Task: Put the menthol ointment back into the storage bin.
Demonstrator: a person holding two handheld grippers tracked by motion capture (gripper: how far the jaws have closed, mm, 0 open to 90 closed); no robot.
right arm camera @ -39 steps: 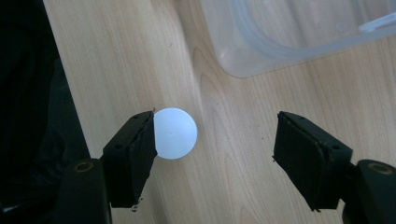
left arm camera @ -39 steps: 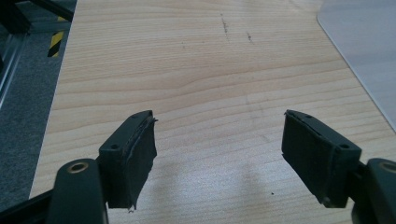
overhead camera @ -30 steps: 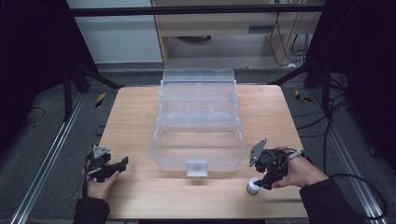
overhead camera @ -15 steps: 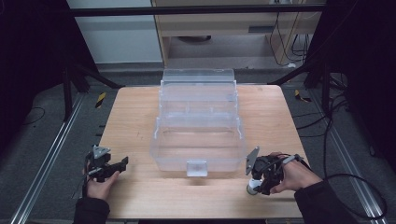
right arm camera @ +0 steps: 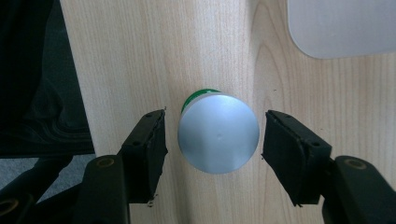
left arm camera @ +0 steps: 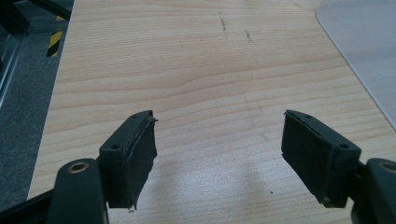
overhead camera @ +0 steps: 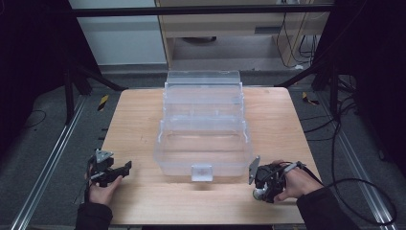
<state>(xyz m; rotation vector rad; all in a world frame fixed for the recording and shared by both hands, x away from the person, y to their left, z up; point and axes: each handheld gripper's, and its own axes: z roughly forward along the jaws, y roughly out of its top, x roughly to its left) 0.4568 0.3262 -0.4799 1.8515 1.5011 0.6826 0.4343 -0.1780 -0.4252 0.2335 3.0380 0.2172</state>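
A small round jar with a silver lid and a green body stands upright on the wooden table near its front right corner. Seen from above, the jar sits just under my right gripper. In the right gripper view my right gripper points down over it with one pad on each side of the lid. A narrow gap shows at both pads, and the jaws have just been closing. My left gripper rests low at the front left, and its jaws stand wide open over bare wood.
A large clear plastic box with stepped tiers and a front latch stands in the middle of the table. Its rounded corner lies close beyond the jar. The table's front edge runs just left of the jar in the right gripper view.
My right gripper has sunk down over the jar and its jaws have narrowed around the lid. The left gripper has stayed where it was.
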